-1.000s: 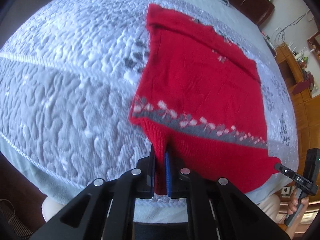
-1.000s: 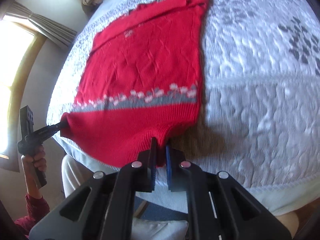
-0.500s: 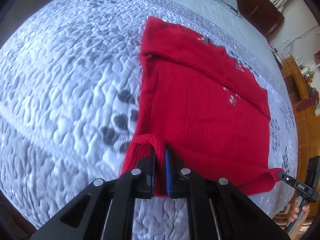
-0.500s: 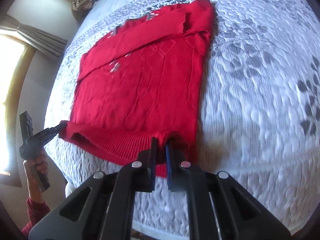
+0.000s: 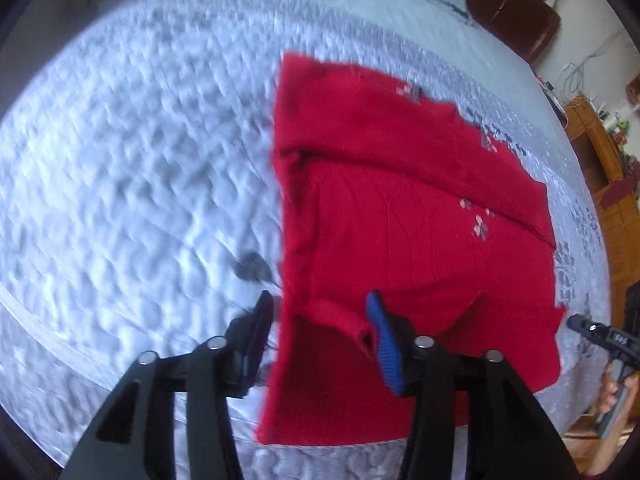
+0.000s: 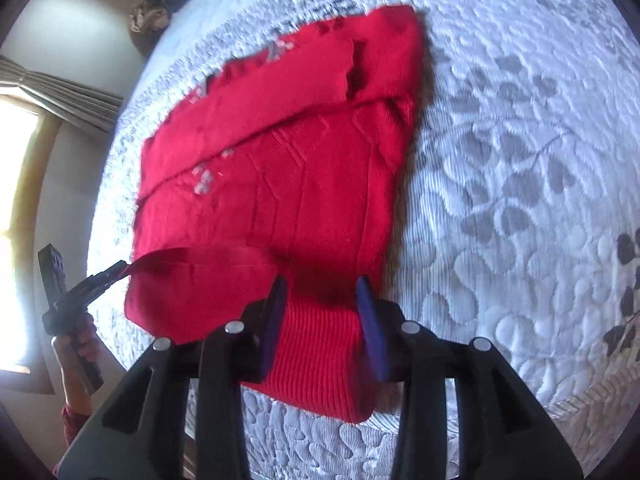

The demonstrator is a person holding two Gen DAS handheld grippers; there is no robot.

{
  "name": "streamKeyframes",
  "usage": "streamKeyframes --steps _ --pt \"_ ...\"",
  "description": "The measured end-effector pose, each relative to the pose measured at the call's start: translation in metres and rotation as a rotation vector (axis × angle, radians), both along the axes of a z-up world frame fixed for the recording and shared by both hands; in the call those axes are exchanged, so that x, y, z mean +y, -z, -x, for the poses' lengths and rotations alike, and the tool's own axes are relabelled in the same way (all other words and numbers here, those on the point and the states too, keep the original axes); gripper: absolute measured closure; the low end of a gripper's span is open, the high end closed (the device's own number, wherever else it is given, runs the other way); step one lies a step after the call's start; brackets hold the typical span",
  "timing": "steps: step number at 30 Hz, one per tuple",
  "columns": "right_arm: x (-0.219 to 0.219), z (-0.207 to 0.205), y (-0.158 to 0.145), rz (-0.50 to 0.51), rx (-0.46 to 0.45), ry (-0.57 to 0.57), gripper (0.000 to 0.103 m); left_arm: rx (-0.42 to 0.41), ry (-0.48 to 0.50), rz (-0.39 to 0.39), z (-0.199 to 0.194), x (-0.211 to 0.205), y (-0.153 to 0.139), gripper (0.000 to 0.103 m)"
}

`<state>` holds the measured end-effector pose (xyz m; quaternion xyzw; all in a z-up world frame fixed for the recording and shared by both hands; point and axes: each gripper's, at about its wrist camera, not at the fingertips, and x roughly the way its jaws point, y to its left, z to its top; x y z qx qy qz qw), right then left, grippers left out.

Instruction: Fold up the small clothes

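A red knitted sweater (image 5: 400, 208) lies on the white quilted bed, its bottom hem folded up over the body; it also shows in the right wrist view (image 6: 280, 184). My left gripper (image 5: 320, 320) is open, its jaws spread over the sweater's near left corner, the cloth loose between them. My right gripper (image 6: 322, 312) is open too, over the ribbed hem at the near right corner. In the right wrist view the left gripper (image 6: 108, 276) still touches the hem's left corner. In the left wrist view the right gripper (image 5: 588, 330) sits just off the right corner.
The quilted bedspread (image 5: 140, 180) with grey leaf patterns (image 6: 520, 184) spreads all around. A dark headboard (image 5: 508, 8) and wooden furniture (image 5: 604, 160) stand at the far right. A window with curtains (image 6: 36, 92) is on the left.
Both grippers carried the sweater's bottom hem forward over its body, folding it, then opened and let go of the cloth.
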<state>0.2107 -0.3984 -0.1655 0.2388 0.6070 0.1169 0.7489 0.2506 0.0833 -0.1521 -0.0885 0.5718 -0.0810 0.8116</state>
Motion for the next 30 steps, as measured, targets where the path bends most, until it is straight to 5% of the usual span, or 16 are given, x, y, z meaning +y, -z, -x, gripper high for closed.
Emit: streamKeyframes --steps 7,14,17,27,30 --pt "-0.004 0.001 -0.027 0.021 -0.056 -0.057 0.066 -0.101 0.126 -0.121 -0.001 -0.004 -0.031 0.046" --pt "0.013 -0.011 -0.015 0.063 -0.04 -0.155 0.062 -0.149 0.287 -0.205 -0.004 -0.035 -0.018 0.045" --pt "0.018 -0.019 -0.002 0.079 -0.017 -0.179 0.054 -0.151 0.336 -0.218 -0.008 -0.044 -0.006 0.044" --pt "0.04 -0.034 0.032 0.134 0.021 -0.26 0.054 -0.132 0.398 -0.231 -0.025 -0.059 0.028 0.044" --pt "0.045 -0.031 0.033 0.161 0.002 -0.294 0.065 -0.123 0.434 -0.192 -0.019 -0.06 0.032 0.045"
